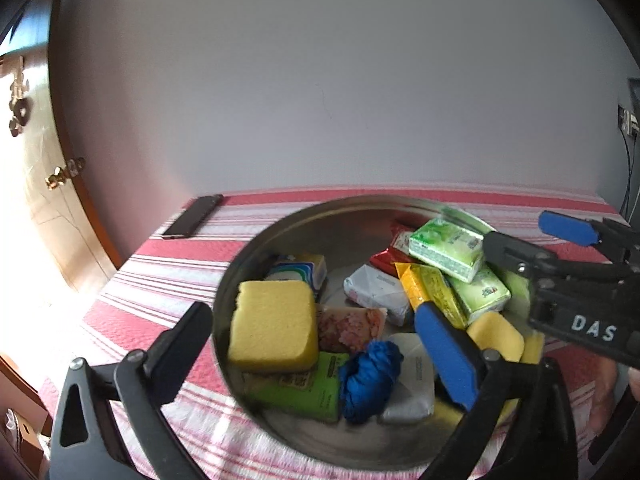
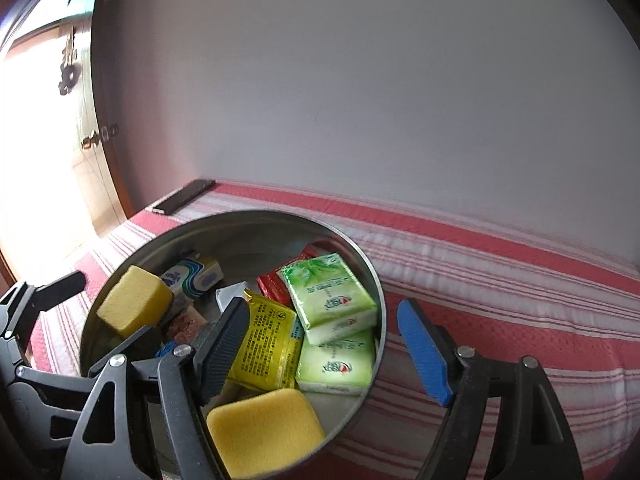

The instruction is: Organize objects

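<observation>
A round metal tin (image 1: 256, 248) (image 2: 372, 280) sits on the red-and-white striped cloth, filled with several items: yellow sponges (image 1: 272, 324) (image 2: 264, 428), green tissue packs (image 1: 446, 250) (image 2: 330, 296), a yellow sachet (image 2: 266, 344), a red packet (image 1: 386, 258), a crumpled blue cloth (image 1: 370, 380), white packs (image 1: 378, 292). My left gripper (image 1: 316, 360) is open over the tin's left half, one finger outside the rim. My right gripper (image 2: 324, 344) is open, straddling the tin's right rim; it also shows in the left wrist view (image 1: 532, 236). Both are empty.
A dark phone (image 1: 194, 216) (image 2: 184, 196) lies at the cloth's far left corner. A plain wall stands behind the table. A wooden door with a brass handle (image 1: 64, 172) is at left. Cables (image 1: 628, 160) hang at the far right.
</observation>
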The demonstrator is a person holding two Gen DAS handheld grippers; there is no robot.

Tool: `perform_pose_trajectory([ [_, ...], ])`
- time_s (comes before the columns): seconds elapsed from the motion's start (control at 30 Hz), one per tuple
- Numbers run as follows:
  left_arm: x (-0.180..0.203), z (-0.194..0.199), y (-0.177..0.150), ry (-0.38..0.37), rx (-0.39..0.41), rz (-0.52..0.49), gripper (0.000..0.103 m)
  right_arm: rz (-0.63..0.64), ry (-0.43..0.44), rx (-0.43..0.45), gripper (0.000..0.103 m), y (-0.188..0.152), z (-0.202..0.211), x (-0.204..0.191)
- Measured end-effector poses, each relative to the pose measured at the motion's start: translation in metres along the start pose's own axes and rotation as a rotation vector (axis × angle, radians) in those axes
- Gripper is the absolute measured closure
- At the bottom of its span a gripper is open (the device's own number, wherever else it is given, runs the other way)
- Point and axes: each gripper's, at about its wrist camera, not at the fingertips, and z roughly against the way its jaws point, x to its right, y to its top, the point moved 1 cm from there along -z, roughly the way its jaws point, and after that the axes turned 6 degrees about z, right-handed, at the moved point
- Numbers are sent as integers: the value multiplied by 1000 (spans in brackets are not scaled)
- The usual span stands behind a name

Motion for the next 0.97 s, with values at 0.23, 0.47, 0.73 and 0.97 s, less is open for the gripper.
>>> perform_pose_trajectory([
  [0.23, -14, 25, 2, -1, 14, 48, 0, 16, 12, 63, 24, -1, 40, -11],
  [0.47, -38, 49, 6, 0, 43, 110, 0, 39, 35, 107, 24, 5, 67, -28],
  [0.73, -49, 58, 6, 24, 71, 112, 0, 65, 53, 134, 24, 8, 81, -44],
  [0.97, -45, 59, 3, 24, 76, 97, 0, 57, 57, 133, 23, 6, 82, -43],
])
